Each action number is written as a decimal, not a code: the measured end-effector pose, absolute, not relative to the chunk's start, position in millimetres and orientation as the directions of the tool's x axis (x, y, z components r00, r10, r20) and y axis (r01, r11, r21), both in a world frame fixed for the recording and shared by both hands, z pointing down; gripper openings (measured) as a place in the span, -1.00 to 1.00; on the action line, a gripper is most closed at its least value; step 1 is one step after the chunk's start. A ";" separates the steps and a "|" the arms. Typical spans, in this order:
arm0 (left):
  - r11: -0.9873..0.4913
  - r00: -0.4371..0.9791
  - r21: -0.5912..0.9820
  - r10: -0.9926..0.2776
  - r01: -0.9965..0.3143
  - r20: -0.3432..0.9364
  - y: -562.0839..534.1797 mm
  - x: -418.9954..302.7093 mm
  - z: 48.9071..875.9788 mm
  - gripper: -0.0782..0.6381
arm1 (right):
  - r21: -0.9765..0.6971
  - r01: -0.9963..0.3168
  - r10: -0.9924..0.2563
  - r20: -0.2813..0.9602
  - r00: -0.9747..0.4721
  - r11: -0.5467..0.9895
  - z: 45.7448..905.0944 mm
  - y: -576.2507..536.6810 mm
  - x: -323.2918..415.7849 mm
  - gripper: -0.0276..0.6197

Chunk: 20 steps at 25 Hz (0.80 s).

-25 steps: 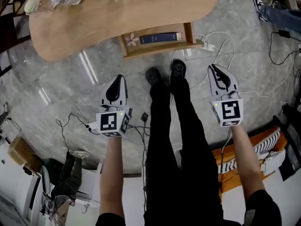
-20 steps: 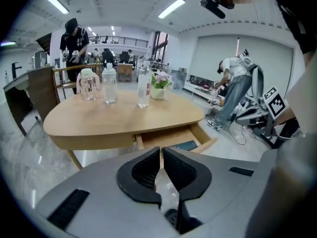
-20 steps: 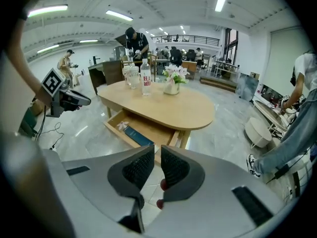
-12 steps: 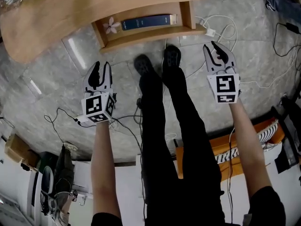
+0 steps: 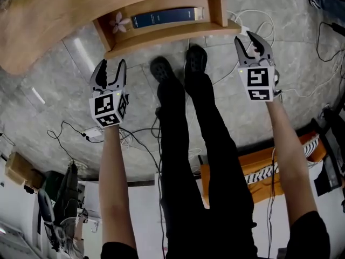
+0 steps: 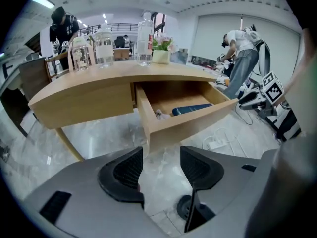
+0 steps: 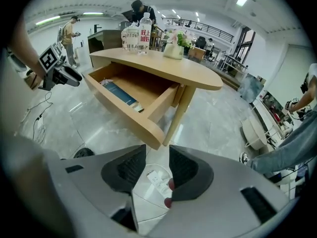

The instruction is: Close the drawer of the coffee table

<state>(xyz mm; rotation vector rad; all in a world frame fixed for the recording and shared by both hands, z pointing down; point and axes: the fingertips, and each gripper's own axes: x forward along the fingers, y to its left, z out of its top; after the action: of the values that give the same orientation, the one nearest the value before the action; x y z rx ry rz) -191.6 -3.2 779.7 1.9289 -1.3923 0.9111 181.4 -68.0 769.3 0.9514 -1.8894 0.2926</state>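
Both pairs of jaws have just been opening and now stand wide, with only the grey floor between them. The left gripper [image 5: 109, 68] hangs near the left front corner of the drawer [image 5: 168, 35], not touching it. The right gripper [image 5: 253, 41] hangs near its right end. The drawer stands pulled out of the wooden coffee table [image 5: 48, 26], with a blue book [image 5: 161, 18] lying inside.

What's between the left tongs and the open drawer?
Only bare grey floor; the head view shows nothing lying between the left tongs and the drawer.
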 end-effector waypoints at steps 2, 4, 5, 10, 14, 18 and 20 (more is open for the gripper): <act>-0.298 0.227 0.065 -0.550 -0.952 0.804 -6.1 -188.9 786.5 -0.10 | 0.201 -0.706 -0.485 0.844 -0.227 0.679 774.7 -70.8 179.2 -0.52; -0.309 0.227 0.058 -0.546 -0.949 0.807 -8.5 -186.9 792.1 -0.10 | 0.217 -0.686 -0.486 0.845 -0.224 0.695 778.1 -73.1 175.5 -0.52; -0.310 0.225 0.055 -0.548 -0.949 0.805 -10.5 -186.4 793.9 -0.10 | 0.226 -0.681 -0.490 0.843 -0.222 0.697 778.9 -75.1 174.0 -0.52; -0.299 0.225 0.055 -0.573 -0.953 0.788 -22.2 -184.6 794.0 -0.15 | 0.238 -0.691 -0.506 0.837 -0.211 0.682 778.8 -81.3 170.8 -0.56; -0.267 0.207 0.054 -0.588 -0.962 0.782 -27.2 -189.2 790.3 -0.28 | 0.235 -0.710 -0.511 0.836 -0.201 0.664 776.7 -80.8 172.4 -0.62; -0.242 0.204 0.068 -0.595 -0.968 0.777 -27.9 -189.4 787.2 -0.31 | 0.223 -0.731 -0.512 0.836 -0.196 0.645 775.0 -81.0 172.6 -0.64; -0.230 0.203 0.075 -0.606 -0.970 0.769 -29.0 -189.7 784.4 -0.31 | 0.221 -0.740 -0.520 0.831 -0.199 0.636 772.0 -82.3 172.2 -0.65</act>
<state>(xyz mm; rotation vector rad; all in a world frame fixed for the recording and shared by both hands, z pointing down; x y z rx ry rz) -189.7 -29.0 784.4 1.9177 -1.4616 0.8349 172.2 -82.3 772.0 1.0025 -1.8671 0.2786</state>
